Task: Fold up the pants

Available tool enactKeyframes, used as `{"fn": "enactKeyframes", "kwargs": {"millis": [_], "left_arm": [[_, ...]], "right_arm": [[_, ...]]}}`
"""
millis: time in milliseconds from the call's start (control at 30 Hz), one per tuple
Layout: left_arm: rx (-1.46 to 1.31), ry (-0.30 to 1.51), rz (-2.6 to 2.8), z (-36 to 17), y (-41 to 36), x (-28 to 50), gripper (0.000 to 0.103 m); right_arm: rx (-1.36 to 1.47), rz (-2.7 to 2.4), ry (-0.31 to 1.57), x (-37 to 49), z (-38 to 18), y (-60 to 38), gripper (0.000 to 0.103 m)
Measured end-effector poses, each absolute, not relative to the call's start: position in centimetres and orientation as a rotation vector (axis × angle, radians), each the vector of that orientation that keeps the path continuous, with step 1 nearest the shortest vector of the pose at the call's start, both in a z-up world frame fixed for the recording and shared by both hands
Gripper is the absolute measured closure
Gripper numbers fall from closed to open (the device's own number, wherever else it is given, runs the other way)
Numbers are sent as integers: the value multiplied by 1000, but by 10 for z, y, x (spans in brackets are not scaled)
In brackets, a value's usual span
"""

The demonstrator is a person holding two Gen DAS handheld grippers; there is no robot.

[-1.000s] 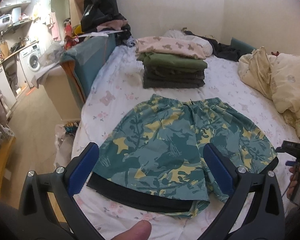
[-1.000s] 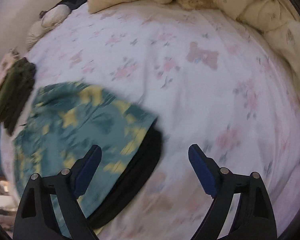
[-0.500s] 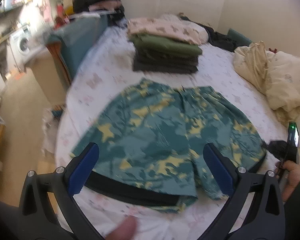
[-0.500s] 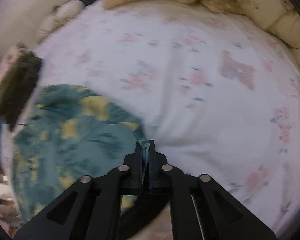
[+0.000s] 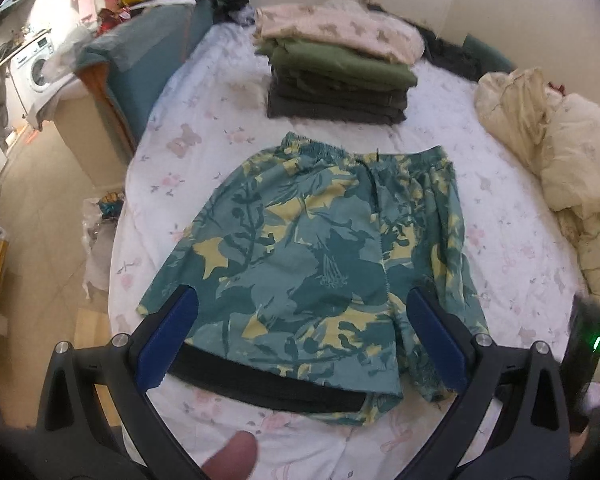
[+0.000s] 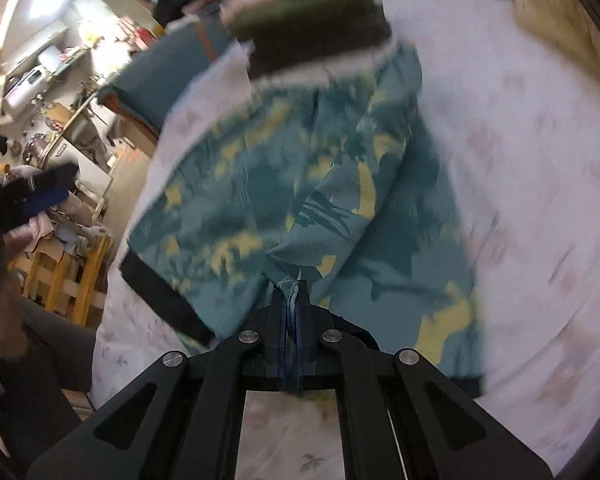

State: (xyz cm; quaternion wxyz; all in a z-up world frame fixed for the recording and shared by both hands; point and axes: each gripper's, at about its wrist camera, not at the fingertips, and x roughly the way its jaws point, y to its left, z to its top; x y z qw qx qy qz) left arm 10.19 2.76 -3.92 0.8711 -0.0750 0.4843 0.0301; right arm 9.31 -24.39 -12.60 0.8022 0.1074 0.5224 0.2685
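- Shorts point(image 5: 324, 264): a teal and yellow print pair lying on the bed point(image 5: 204, 128), filling the centre of the left wrist view. The waistband sits toward the upper centre; the black-banded hem point(image 5: 268, 384) runs along the lower centre.
- Right hand-held gripper point(image 6: 291, 304): lower centre of the right wrist view, its jaws pressed together on a pinch of the shorts' cloth. From the pinch, the fabric rises in a tented fold above the rest of the garment.
- Left hand-held gripper point(image 5: 300, 344): its blue pads point(image 5: 168, 340) stand wide apart at lower left and lower right of its view, framing the hem and holding nothing.
- Stack point(image 5: 340, 76): folded clothes at upper centre of the left wrist view, on the bed just beyond the waistband.
- Step in hand (judged): carrying one leg across the other for a lengthwise fold.
- Technique (advice): keep the pinch firm and the lifted cloth low; lay side seam onto side seam and hem onto hem; the free gripper may pin the near hem so the lower layer does not drag.
- Risk: thin cloth may slip or bunch at the crotch.
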Motion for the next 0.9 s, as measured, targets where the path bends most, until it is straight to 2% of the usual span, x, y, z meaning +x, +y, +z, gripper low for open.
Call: {"fn": "enactKeyframes", "kwargs": {"millis": [167,367,467,533,633,667,700,733,767,900], "left_arm": [[-186,1153,-11,-58,-1,181,2],[-89,1205,-187,-73,-98,283,2],[-43,1258,-251,-96,-145,319,10],[-1,1296,-278,-116,-172,337,18],[48,1371,-292,-145,-194,345,47],[54,1385,-300,-151,-197,345,69],[61,1394,-303,-155,-199,344,86],[75,1391,-313,-155,-201,343,94],[103,1376,-328,-152,-203,341,99],[142,1344,-386,-127,-186,334,101]], "right_arm": [[287,582,1180,95,-137,-246,100],[343,577,1213,97,-149,-252,100],[321,583,1237,96,-158,-250,100],[318,586,1246,97,-161,-251,100],[325,590,1251,101,-162,-252,100],[329,592,1254,101,-162,-252,100],[325,598,1251,101,-161,-251,100],[318,603,1245,100,-159,-250,100],[305,612,1234,99,-155,-247,100],[292,651,1164,88,-133,-243,100]]}}
